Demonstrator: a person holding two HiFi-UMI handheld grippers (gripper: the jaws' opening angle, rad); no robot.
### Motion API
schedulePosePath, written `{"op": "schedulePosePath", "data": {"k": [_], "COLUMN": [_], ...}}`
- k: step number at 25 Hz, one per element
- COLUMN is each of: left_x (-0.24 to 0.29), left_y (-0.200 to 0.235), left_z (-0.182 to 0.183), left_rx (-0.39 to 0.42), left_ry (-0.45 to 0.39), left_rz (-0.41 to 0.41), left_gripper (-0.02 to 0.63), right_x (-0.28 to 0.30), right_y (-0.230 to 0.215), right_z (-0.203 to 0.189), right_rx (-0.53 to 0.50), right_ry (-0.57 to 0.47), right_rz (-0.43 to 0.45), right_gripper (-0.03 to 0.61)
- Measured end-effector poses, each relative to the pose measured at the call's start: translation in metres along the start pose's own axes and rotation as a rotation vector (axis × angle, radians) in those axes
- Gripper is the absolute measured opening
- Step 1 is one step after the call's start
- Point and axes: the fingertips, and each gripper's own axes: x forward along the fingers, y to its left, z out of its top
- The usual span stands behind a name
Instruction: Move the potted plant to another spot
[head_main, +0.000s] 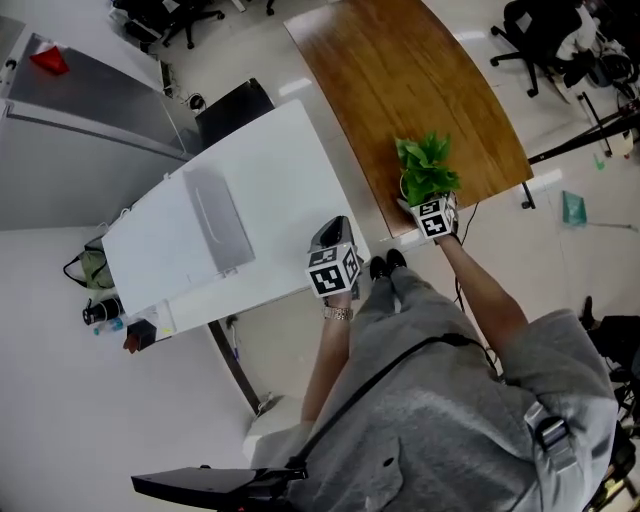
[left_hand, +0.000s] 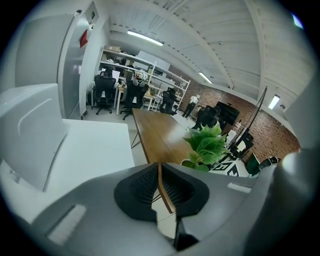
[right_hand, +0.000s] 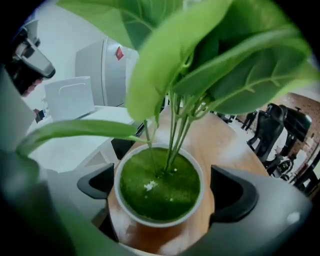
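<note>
when checked nearest, above edge of white table (head_main: 260, 170), finds left gripper (head_main: 331, 240) clenched, holding nothing. further out, finds right gripper (head_main: 432, 208) spread either side of potted plant (right_hand: 160, 187), not clamped, set near end of wooden table (head_main: 420, 80).

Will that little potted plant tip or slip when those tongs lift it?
Likely top-heavy: broad leaves spread wider than the small pot. Its round, smooth-looking wall might slip between the right tongs. The thin stems would probably sway.
</note>
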Motion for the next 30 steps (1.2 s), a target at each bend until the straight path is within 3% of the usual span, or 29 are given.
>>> {"op": "schedulePosePath", "data": {"k": [9, 16, 19, 23, 26, 30], "left_x": [0.004, -0.010, -0.023, -0.056, -0.083, -0.116], "left_y": [-0.001, 0.002, 0.014, 0.041, 0.066, 0.097], "left_z": [-0.002, 0.002, -0.002, -0.015, -0.032, -0.055], "left_rx": [-0.017, -0.051, -0.085, -0.147, -0.216, -0.300], "left_ry": [0.001, -0.043, -0.063, -0.098, -0.115, -0.138], "left_rz": [0.021, 0.071, 0.111, 0.202, 0.284, 0.377], "left_gripper": [0.034, 0.029, 0.029, 0.029, 0.029, 0.029], "right_x": [0.024, -0.003, -0.010, -0.009, -0.002, 0.009], "right_y": [-0.001, 0.029, 0.086, 0.198, 0.261, 0.304], "right_z": [-0.003, 0.031, 0.067, 0.103, 0.104, 0.089], "right_rx": [-0.090, -0.134, -0.155, -0.297, -0.407, -0.478], "right_ry": [0.078, 0.013, -0.052, -0.116, -0.108, -0.086], "right_rz": [0.043, 0.163, 0.275, 0.479, 0.571, 0.614], "right_gripper": [0.572, 0.560, 0.560, 0.560, 0.561, 0.561]}}
